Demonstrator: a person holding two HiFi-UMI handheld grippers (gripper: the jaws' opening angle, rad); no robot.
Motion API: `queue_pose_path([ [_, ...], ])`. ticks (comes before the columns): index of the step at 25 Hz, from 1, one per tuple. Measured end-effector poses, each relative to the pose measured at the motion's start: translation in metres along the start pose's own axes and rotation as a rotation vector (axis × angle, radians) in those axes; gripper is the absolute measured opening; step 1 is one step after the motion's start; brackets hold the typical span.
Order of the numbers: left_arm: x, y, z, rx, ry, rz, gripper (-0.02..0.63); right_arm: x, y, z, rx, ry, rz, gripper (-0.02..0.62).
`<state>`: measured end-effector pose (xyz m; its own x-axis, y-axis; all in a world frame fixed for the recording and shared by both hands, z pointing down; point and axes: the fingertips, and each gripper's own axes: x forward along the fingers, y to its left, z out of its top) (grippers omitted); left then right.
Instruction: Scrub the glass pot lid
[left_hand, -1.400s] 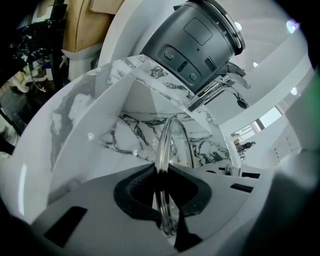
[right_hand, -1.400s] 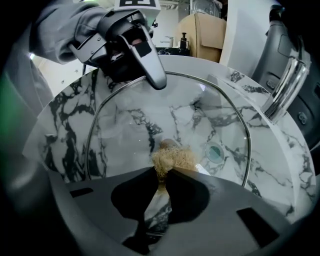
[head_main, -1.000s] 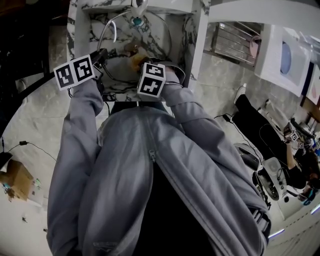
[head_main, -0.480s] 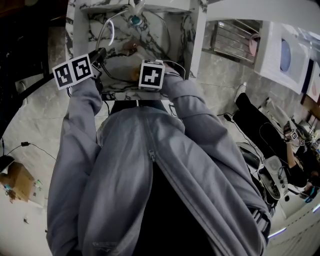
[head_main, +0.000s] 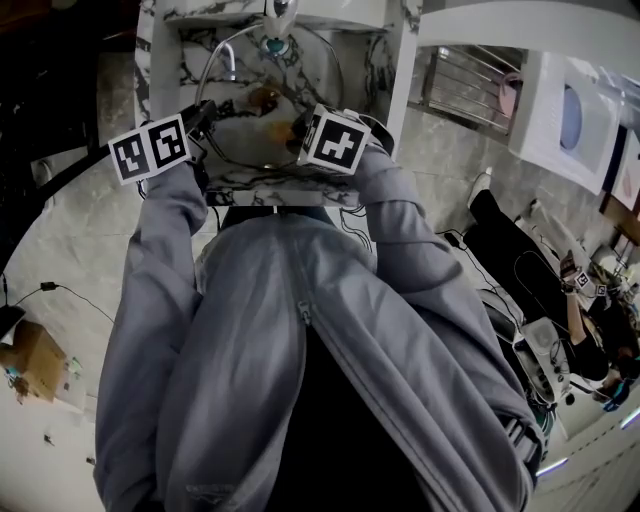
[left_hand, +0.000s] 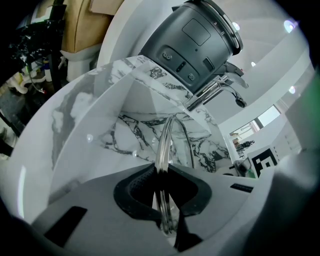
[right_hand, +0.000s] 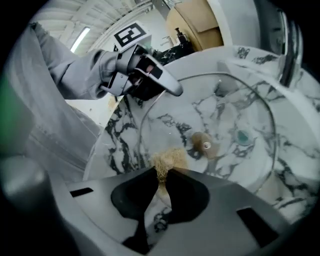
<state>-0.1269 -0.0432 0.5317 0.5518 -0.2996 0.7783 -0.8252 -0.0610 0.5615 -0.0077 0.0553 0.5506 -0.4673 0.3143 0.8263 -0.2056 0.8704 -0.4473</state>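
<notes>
Left gripper view: left gripper (left_hand: 162, 175) clamped narrow on the rim of the glass pot lid (left_hand: 165, 137), ribbed black pads pressing on either side of the metal edge band. Lid edge-on from here, a thin bright arc rising straight away from the jaws. Behind it a marble sink (left_hand: 125, 137), white with dark veins, smooth and glossy. Above that a dark grey cylindrical fixture (left_hand: 192, 40) with a chrome spout.

Right gripper view: right gripper (right_hand: 162, 175) pinched fully together on a tan scrubber (right_hand: 164, 162), a coarse fibrous tuft sticking out past the fingertips. Against the lower part of the glass or just off it; cannot tell which. Broad face of the lid turned this way: clear, round, slightly domed and ringed in thin steel. At its centre a brown knob (right_hand: 202, 144) with a pale screw head. Teal drain (right_hand: 243, 135) visible through the glass. Other gripper biting the rim at upper left.

Head view: lid held tilted over the basin. Round, so no long side; disc leaning with its upper edge toward the tap. Left gripper at its left rim, right gripper at its near right side. Grey sleeves (head_main: 165, 230) reaching up from below to both tools.
</notes>
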Motion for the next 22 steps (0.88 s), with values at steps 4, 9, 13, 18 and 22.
queue_pose_path([
  [4,-0.001,-0.001,0.001,-0.001,0.004,-0.002,0.052,-0.03,-0.045,0.006,0.004,-0.022,-0.207,0.051],
  [9,0.0,0.0,0.002,0.0,0.01,-0.002,0.052,-0.057,-0.096,0.011,0.012,-0.049,-0.488,0.049],
  [13,0.002,0.002,0.002,-0.002,0.013,-0.001,0.052,-0.072,-0.136,0.008,0.007,-0.032,-0.734,0.05],
  [18,0.002,0.002,0.003,0.0,0.017,-0.002,0.052,-0.069,-0.166,0.006,0.004,-0.003,-0.839,0.05],
  [22,0.002,0.002,0.003,0.0,0.02,-0.003,0.052,-0.052,-0.176,0.002,-0.013,0.059,-0.803,0.051],
])
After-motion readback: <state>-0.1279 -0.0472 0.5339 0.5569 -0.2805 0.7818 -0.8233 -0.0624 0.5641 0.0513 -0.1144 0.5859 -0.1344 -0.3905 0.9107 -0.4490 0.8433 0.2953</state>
